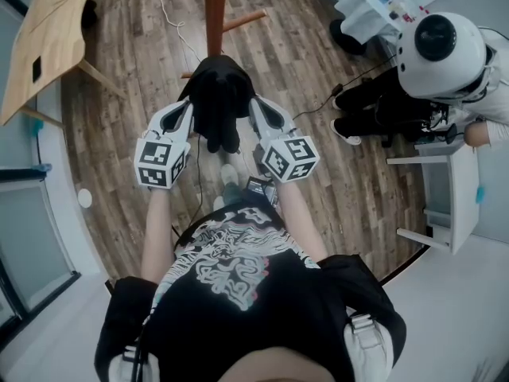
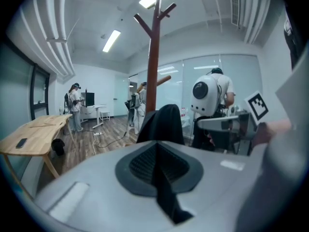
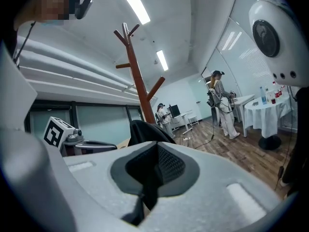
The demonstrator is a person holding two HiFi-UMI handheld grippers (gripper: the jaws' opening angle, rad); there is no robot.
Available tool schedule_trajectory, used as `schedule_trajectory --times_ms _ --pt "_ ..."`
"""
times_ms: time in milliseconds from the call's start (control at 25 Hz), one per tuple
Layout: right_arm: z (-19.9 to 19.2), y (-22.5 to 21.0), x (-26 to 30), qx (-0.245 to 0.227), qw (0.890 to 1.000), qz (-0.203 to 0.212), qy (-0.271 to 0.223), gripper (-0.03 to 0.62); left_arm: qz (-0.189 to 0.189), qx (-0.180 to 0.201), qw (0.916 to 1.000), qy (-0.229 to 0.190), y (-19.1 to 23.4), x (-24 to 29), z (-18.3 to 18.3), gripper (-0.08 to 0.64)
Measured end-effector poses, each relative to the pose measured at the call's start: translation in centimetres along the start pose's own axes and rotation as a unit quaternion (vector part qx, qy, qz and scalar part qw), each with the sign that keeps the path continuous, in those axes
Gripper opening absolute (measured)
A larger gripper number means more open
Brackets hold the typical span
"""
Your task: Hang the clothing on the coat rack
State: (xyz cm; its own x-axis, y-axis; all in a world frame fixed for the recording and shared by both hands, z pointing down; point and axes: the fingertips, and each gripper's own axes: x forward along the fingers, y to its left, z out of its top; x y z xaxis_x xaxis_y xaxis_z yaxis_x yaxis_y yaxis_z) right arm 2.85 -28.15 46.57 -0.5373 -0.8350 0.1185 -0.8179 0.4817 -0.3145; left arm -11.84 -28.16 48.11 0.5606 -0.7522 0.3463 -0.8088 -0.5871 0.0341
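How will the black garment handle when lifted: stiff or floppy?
Probably floppy: the black garment sags in a bunch between the left gripper and right gripper. Likely light, since thin pinched folds hold it. It may drape over a coat rack peg.

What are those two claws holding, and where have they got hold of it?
A black garment, pinched at its two sides: left gripper on one edge, right gripper on the other.

We list: plank wood floor (image 1: 143,94), light wooden table (image 1: 48,30), glass partition wall (image 2: 193,76), ceiling strip lights (image 2: 111,40).
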Motion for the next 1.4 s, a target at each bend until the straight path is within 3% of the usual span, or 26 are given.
schedule_trajectory --times_ms 800,1160,1400 --pt "-0.4 4.5 -6.3 -0.022 1.0 -0.005 -0.008 0.0 0.01 -0.013 0.9998 -0.012 -3.3 -6.5 -1.4 -0.011" --pt "-0.9 6.2 -11.5 -0.024 0.999 -0.016 -0.022 0.0 0.004 -0.004 0.9998 -0.018 -7.1 -9.7 -2.1 -0.011" --pt "-1.1 7.7 -14.2 -0.031 0.999 -0.015 -0.024 0.0 0.022 -0.002 0.9995 -0.023 -8.9 -12.4 -2.5 -0.011"
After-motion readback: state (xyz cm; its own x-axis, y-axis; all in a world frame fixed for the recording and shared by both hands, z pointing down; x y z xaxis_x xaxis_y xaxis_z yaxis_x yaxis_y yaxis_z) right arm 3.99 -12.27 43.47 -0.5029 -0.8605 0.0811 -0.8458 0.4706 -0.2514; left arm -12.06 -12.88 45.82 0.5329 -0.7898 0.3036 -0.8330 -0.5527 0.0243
